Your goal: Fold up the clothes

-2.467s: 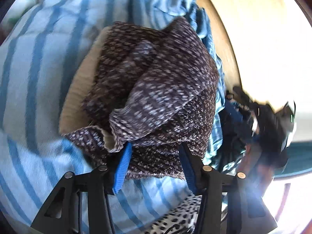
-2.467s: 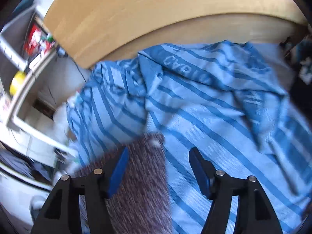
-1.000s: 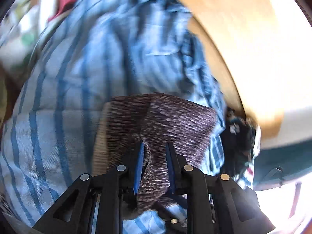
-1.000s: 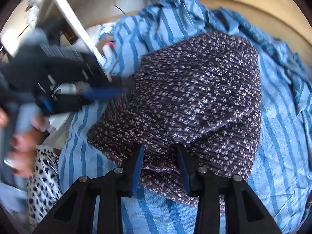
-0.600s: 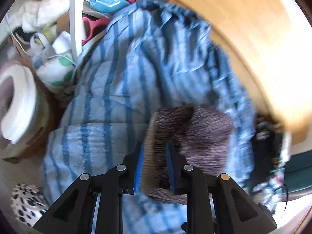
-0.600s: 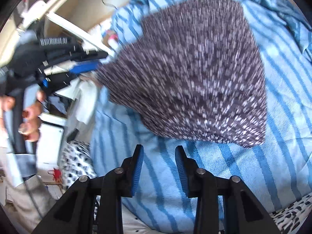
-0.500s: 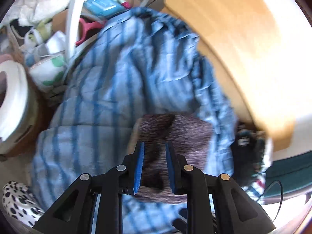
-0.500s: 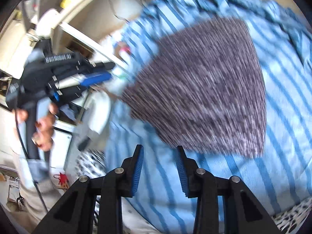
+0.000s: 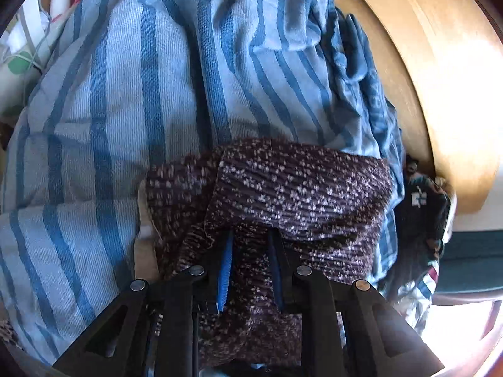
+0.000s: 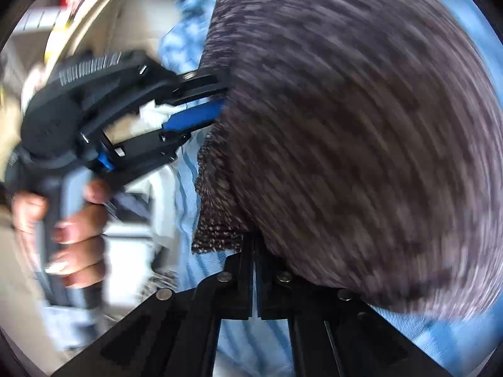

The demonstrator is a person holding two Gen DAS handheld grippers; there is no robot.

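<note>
Ahead of our left jaws the dark speckled garment lies bunched on a blue striped sheet that spreads far out to the front and to the left of the jaws, so open room lies that way. To the right of the jaws the sheet ends against a curved pale wooden board, with a dark heap of other clothes wedged near the garment's right edge. Our left gripper is clenched on a fold of the garment: the blue pads stand a little apart with the cloth pinched between them, and more cloth hangs down under the jaws. From here the garment's long axis runs across, left to right of the jaws, its far edge a fairly straight line against the sheet. A pale lining shows at its left edge. The cloth is a ribbed, crinkled knit, dark purple-brown with small whitish flecks; the sheet is a fine-ribbed weave in light and darker blue bands. In the right wrist view our right gripper is shut tight, its fingers pressed together at the garment's lower hem; we cannot tell whether any cloth is caught between them. The garment fills the space ahead and to the right of these jaws, blurred. To their left a hand holds the left gripper's handle.
</note>
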